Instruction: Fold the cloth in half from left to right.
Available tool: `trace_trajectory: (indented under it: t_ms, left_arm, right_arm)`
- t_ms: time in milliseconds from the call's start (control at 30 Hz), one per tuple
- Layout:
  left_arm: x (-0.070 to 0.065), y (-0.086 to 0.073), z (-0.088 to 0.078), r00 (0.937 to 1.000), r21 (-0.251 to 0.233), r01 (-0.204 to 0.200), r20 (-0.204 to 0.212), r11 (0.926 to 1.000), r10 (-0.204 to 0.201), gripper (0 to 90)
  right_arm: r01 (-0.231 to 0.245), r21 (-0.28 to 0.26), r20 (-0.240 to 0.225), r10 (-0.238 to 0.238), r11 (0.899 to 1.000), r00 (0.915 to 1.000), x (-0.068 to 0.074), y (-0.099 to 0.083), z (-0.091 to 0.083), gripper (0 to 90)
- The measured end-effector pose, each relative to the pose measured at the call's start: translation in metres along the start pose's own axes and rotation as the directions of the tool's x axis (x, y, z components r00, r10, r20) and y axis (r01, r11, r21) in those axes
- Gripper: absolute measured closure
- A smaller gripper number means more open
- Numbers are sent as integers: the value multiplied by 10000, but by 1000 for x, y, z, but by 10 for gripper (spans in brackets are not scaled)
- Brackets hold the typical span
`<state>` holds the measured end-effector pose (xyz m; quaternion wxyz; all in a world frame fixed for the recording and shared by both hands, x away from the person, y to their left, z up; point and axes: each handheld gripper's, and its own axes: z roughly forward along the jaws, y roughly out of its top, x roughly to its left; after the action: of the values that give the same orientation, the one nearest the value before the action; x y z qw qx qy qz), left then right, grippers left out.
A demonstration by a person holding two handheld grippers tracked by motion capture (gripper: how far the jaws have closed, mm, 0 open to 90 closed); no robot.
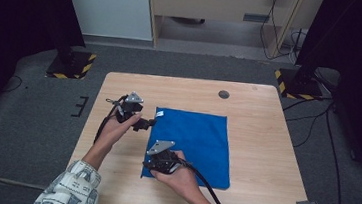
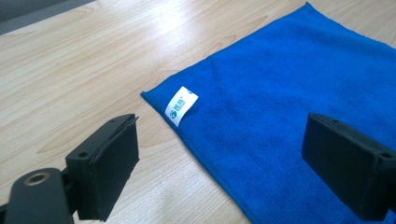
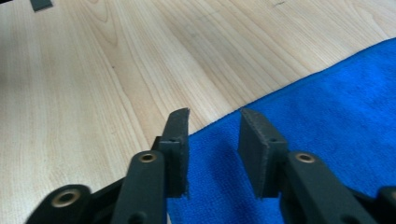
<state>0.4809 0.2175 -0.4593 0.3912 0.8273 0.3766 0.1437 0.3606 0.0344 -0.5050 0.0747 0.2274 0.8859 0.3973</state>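
Here, a blue cloth (image 1: 192,146) lies flat on the wood bench (image 1: 264,155), a bit right of the middle. It has a small white tag (image 2: 181,105) at its far left corner, seen close up in the left hand-held gripper view.

The left hand-held gripper (image 1: 150,123) sits at the cloth's far left corner, w/ the person's left hand (image 1: 116,128) around it. Its jaws are wide apart. In its own view one jaw is over bare wood & the other is over the blue cloth, w/ the cloth's edge & the tag between them. Nothing is pinched.

The right hand-held gripper (image 3: 214,140) is at the cloth's near left corner, held by the right hand (image 1: 179,174). Its jaws stand close together but there is a gap between them. In its own view they hang over the cloth's edge, where blue meets wood. The pads don't press on the cloth, so it isn't gripped.

A small dark round spot (image 1: 224,94) is on the bench past the cloth. The floor around is grey.
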Motion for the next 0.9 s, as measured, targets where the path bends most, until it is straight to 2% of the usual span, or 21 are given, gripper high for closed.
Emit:
trace_trajectory:
  t_ms: [200,367,533,733,800,900]
  left_arm:
    - [2,0,-3,10000,-45,-13,-53,10000,12,105]
    - [4,-1,-4,10000,-23,1,-68,10000,-1,105]
    - [4,-1,-4,10000,-29,-25,-75,10000,25,105]
    - [3,-1,-2,10000,22,-10,-3,10000,10,105]
    - [3,-1,-2,10000,30,-37,8,10000,37,105]
    - [3,-1,-1,10000,24,-28,9,10000,28,105]
  right_arm:
    - [-23,-4,-98,23,10000,9999,2,1,0,755]
    - [24,102,-192,-22,9999,9998,6,0,4,757]
    - [132,352,-336,-121,9993,9994,11,-4,11,670]
    - [375,497,104,-381,9981,9992,16,-6,18,514]
    - [364,636,40,-367,9973,9993,17,-7,19,465]
    - [409,739,158,-421,9964,9990,19,-9,22,441]
